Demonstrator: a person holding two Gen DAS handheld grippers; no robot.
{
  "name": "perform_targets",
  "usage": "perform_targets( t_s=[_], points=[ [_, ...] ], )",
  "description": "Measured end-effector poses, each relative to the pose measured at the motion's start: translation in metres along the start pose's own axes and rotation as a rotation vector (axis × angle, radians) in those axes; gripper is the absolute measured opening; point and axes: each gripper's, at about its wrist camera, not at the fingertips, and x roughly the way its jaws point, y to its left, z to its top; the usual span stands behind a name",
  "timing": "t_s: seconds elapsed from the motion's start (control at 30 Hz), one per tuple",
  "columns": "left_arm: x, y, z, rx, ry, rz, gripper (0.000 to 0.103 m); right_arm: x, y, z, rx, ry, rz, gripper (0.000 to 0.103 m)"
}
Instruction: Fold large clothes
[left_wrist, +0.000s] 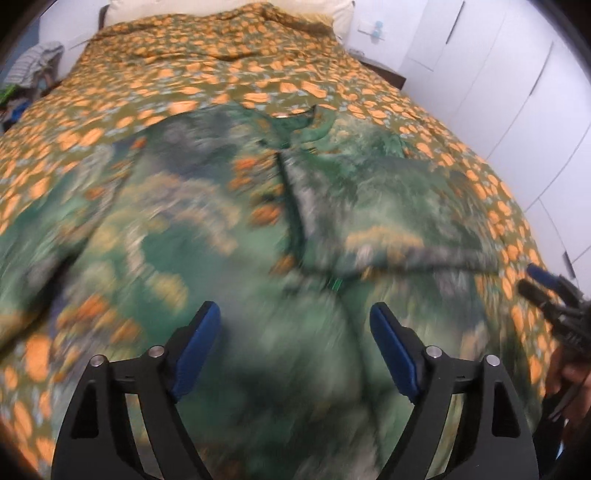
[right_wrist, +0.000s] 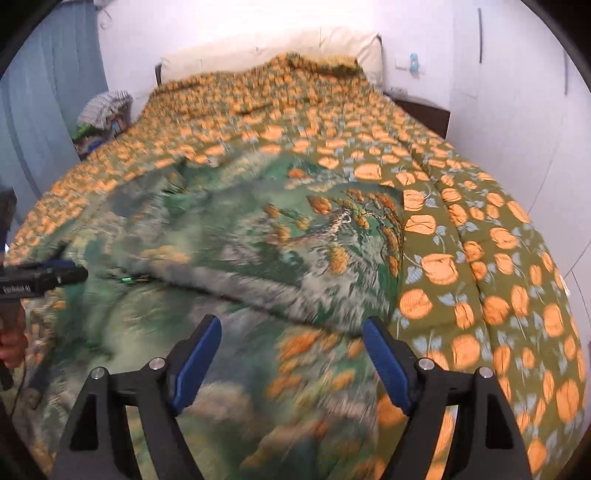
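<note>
A large green shirt with orange and grey print (left_wrist: 207, 221) lies spread on the bed, collar (left_wrist: 295, 127) toward the pillows, front placket down its middle. Its right part is folded over, with a printed panel showing in the right wrist view (right_wrist: 332, 236). My left gripper (left_wrist: 295, 314) is open and empty above the shirt's lower middle. My right gripper (right_wrist: 291, 328) is open and empty above the shirt's lower right, near its edge. Each gripper shows at the other view's edge: the right one in the left wrist view (left_wrist: 554, 295), the left one in the right wrist view (right_wrist: 48, 277). Both views are motion-blurred.
The bed is covered by an olive quilt with orange flowers (right_wrist: 480, 258). White pillows (right_wrist: 295, 48) lie at the head. A pile of clothes (right_wrist: 107, 110) sits left of the bed. White wardrobe doors (left_wrist: 517, 92) stand to the right.
</note>
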Motion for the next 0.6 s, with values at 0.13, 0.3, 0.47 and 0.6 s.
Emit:
perform_targets(
  t_s=[0.13, 0.3, 0.47, 0.6],
  points=[
    [-0.036, 0.040, -0.038, -0.048, -0.009, 0.081, 0.088, -0.038, 0.021, -0.028, 0.024, -0.039, 0.022, 0.081],
    [-0.075, 0.110, -0.069, -0.203, -0.044, 0.123, 0.088, -0.066, 0.048, -0.063, 0.073, -0.038, 0.064, 0.081],
    [-0.103, 0.187, -0.087, -0.410, -0.093, 0.154, 0.089, -0.077, 0.075, -0.077, 0.045, -0.024, 0.097, 0.081],
    [-0.126, 0.249, -0.098, -0.583, -0.157, 0.232, 0.089, -0.092, 0.096, -0.075, -0.032, -0.044, 0.102, 0.081]
  ],
)
